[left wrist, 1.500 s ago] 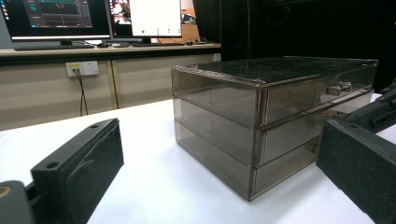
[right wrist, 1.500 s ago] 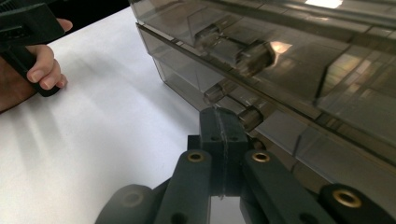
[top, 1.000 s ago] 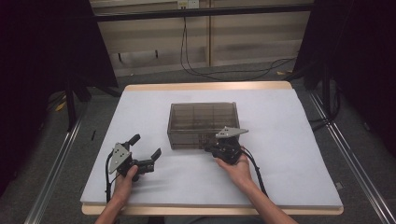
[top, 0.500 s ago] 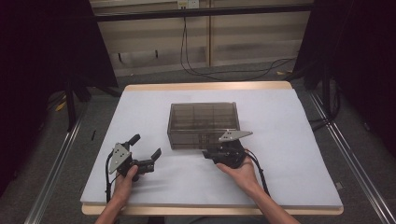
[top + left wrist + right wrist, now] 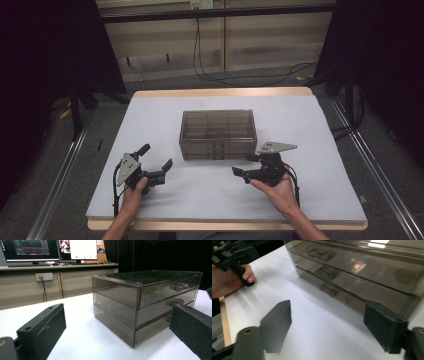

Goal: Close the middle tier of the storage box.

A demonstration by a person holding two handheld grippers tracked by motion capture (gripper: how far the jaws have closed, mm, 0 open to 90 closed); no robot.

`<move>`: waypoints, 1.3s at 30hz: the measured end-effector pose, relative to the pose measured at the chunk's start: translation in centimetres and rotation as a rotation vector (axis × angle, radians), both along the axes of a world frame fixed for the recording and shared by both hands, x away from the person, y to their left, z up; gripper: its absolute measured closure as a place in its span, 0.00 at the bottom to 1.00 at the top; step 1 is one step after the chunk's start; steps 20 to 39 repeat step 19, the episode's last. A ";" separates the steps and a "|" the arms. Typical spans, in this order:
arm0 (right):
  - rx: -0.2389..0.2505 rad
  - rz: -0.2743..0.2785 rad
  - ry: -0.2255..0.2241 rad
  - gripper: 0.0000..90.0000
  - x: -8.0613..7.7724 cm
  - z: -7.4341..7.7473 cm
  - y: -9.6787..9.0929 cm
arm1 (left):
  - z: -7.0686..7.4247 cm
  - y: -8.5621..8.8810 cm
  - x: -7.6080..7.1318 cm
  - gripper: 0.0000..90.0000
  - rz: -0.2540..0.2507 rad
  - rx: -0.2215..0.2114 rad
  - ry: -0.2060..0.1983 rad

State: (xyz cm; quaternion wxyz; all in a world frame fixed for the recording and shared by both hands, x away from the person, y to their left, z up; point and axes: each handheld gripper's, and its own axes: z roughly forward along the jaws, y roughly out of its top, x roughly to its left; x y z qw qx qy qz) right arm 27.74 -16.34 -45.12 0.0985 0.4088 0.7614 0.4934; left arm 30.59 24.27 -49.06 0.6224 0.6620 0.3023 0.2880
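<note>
A smoky clear three-drawer box (image 5: 218,134) stands in the middle of the white table (image 5: 150,115), handles toward me and all drawer fronts flush. My right gripper (image 5: 243,164) hovers just off the box's near right corner and points left. Its jaws have just been opening and stand wide, with nothing between them. In the right gripper view the box (image 5: 362,272) rises past the right gripper (image 5: 329,325). My left gripper (image 5: 156,156) rests at the near left, open and empty, aimed at the box (image 5: 140,305) in the left gripper view.
The table's wooden edge (image 5: 225,92) shows at the far side. Metal rails (image 5: 60,185) run along the floor on both sides, and cables (image 5: 210,75) lie behind the table. Monitors (image 5: 30,250) sit on a bench beyond. White table surface lies bare around the box.
The right gripper has drawn back from the box's front toward the near edge and its jaws have spread apart. The left gripper and the box have stayed put.
</note>
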 end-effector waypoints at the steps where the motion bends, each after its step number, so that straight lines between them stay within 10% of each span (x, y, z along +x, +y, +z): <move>1: 0.000 -0.009 0.001 0.22 -0.1 0.1 -0.3 | 0.0 0.0 0.0 0.01 0.000 0.000 0.000; 19: 0.000 -0.195 -0.020 0.04 -3.2 -0.3 -8.3 | 0.0 0.0 0.0 0.01 -0.001 0.001 0.000; 39: 0.000 -0.195 -0.020 0.04 -3.2 -0.3 -8.3 | 0.0 0.0 0.0 0.01 -0.001 0.001 0.000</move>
